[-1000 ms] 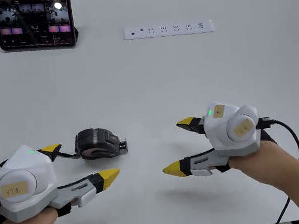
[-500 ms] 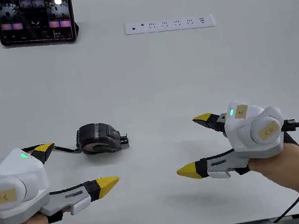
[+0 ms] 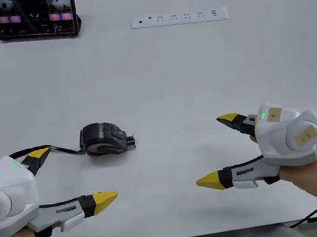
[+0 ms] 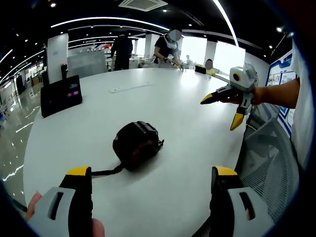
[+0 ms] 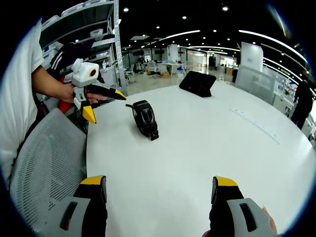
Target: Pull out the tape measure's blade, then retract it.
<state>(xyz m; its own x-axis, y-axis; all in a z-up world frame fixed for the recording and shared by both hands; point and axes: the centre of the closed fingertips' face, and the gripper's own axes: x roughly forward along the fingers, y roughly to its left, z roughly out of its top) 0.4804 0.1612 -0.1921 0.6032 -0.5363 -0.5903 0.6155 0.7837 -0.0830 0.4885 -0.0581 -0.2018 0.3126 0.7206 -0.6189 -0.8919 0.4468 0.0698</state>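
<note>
A black tape measure (image 3: 102, 139) lies on the white table (image 3: 159, 82), its blade tip pointing right and a black wrist strap trailing left. The left gripper view has the tape measure (image 4: 137, 144) just ahead between its jaws. My left gripper (image 3: 71, 176) is open at the near left, a little short of the case. My right gripper (image 3: 218, 149) is open at the near right, well apart from the case, holding nothing. From the right gripper view the tape measure (image 5: 146, 118) lies across the table, with the left gripper (image 5: 103, 103) beyond it.
A dark tablet (image 3: 34, 16) stands at the far left and a white power strip (image 3: 179, 17) lies at the far middle. A grey mesh chair (image 5: 44, 163) is at the table's near edge. Several people stand in the room behind.
Both grippers have drawn back toward the near edge and outward, away from the tape measure. The tape measure stays put with its blade in.
</note>
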